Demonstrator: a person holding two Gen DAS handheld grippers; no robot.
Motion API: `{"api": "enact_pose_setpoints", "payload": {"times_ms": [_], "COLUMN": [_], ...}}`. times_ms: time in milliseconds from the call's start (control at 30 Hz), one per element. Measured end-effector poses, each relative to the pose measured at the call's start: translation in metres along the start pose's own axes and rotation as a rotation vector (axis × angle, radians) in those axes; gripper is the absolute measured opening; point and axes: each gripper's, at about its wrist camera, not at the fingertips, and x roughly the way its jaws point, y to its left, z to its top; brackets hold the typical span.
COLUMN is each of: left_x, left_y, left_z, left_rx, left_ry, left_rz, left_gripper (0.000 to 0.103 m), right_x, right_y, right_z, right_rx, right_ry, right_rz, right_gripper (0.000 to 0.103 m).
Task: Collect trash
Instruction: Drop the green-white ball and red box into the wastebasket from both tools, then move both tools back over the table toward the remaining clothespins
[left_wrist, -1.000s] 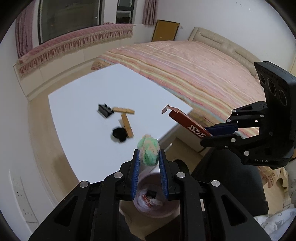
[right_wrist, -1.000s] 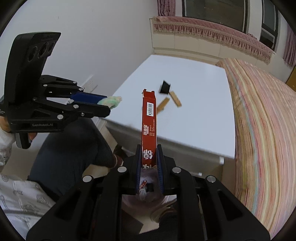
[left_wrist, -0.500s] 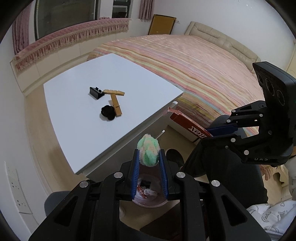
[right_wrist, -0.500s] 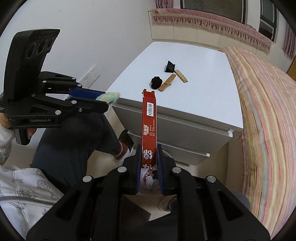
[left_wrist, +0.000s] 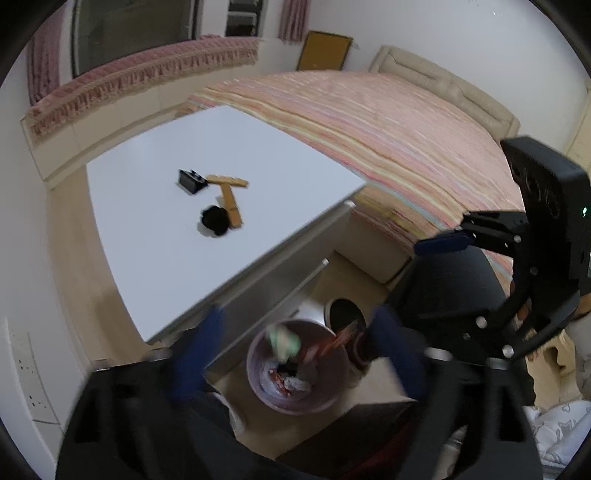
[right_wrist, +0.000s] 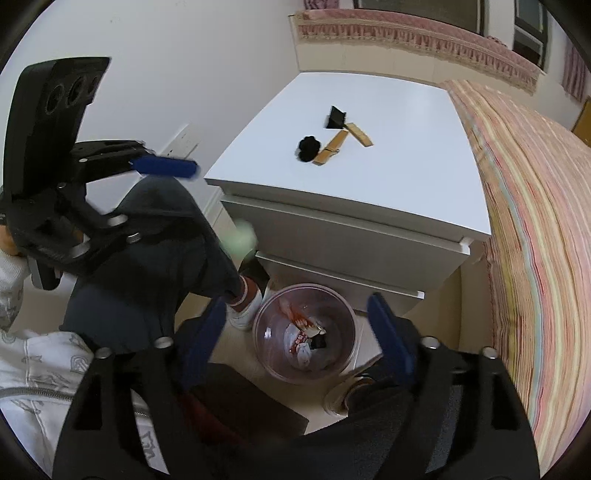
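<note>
both tools stand wide apart and hold nothing. the left tool (left_wrist: 295, 354) has its blue fingers (left_wrist: 195, 354) spread to either side of the round translucent plastic bin (left_wrist: 258, 384) that sits on the floor directly below it — the right tool (right_wrist: 295, 332) is spread the same way over that bin (right_wrist: 345, 354).

a blurred green-and-pale fluffy ball (left_wrist: 282, 341) is in the air between the left tool's fingers, over the bin's mouth and touching neither finger. just to its right a flat red carton (left_wrist: 332, 341) leans into the bin, one end at the rim. at the bottom lie crumpled white paper (right_wrist: 304, 350) and red wrappers (right_wrist: 297, 338).

ahead of both tools, on the white surface of the drawer unit (left_wrist: 166, 243), rest a black clump (left_wrist: 215, 221), two wooden strips (left_wrist: 231, 206) and a small black block (left_wrist: 190, 180).
</note>
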Motion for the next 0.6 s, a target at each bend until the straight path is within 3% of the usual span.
{"api": "enact_pose_setpoints", "payload": {"times_ms": [100,267,600], "left_x": [0.001,0.000,0.001], "left_y": [0.003,0.007,0.015], "left_z": [0.000,-0.001,-0.003], "left_rx": [-0.010,-0.007,-0.035], "left_ry": [-0.006,-0.018,0.004], "left_rz": [0.038,0.073,0.071], "left_gripper": [0.095,0.095,0.096], "right_x": [0.000,0.002,0.001], "right_y": [-0.002,-0.002,-0.002], "right_z": [-0.001,-0.001,0.000], "right_rx": [0.015,0.017,0.034], "right_ry": [-0.004,0.003,-0.003], "right_rz": [-0.006,-0.021,-0.004], "right_gripper": [0.097,0.099,0.100]}}
